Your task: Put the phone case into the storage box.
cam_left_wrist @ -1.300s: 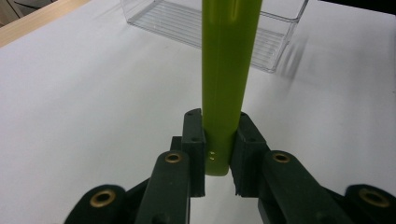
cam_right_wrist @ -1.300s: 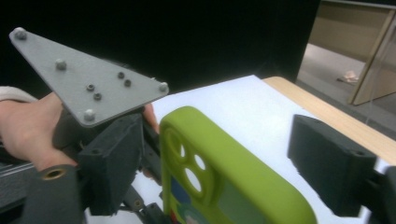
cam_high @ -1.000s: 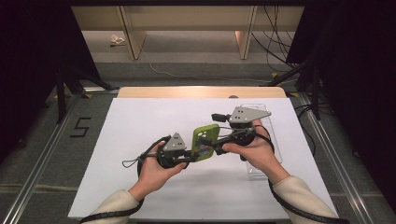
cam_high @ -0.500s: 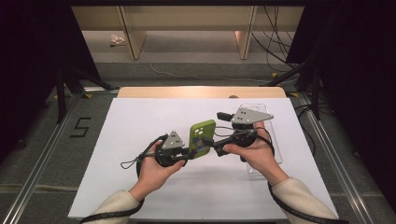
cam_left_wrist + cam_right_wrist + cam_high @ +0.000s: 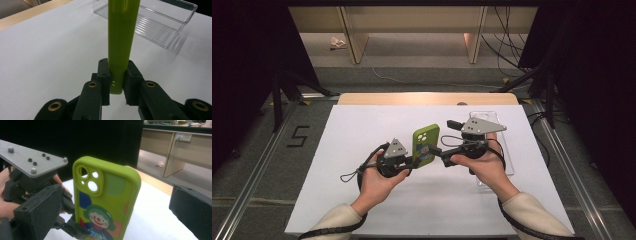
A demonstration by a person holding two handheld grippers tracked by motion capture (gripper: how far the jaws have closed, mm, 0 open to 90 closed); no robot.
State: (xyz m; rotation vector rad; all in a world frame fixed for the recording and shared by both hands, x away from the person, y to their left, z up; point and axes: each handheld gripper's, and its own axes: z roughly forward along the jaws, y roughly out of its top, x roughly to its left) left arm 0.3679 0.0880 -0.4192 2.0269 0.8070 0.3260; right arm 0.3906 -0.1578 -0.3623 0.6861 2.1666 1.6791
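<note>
The case [image 5: 426, 145] is a lime-green phone case; its back [image 5: 106, 200] carries a raised camera block with round cut-outs near the top and a cartoon clown with green hair and a red smile lower down, among blue, green and orange patches; it stands upright on its short end, lifted above the white bench [image 5: 362, 130] near the middle; its lower end [image 5: 117, 82] sits pinched between the two pads of the left tongs [image 5: 117, 81], two small holes showing there; its printed back faces the right tongs [image 5: 438, 150], whose jaws stand apart on either side of it without touching.
</note>
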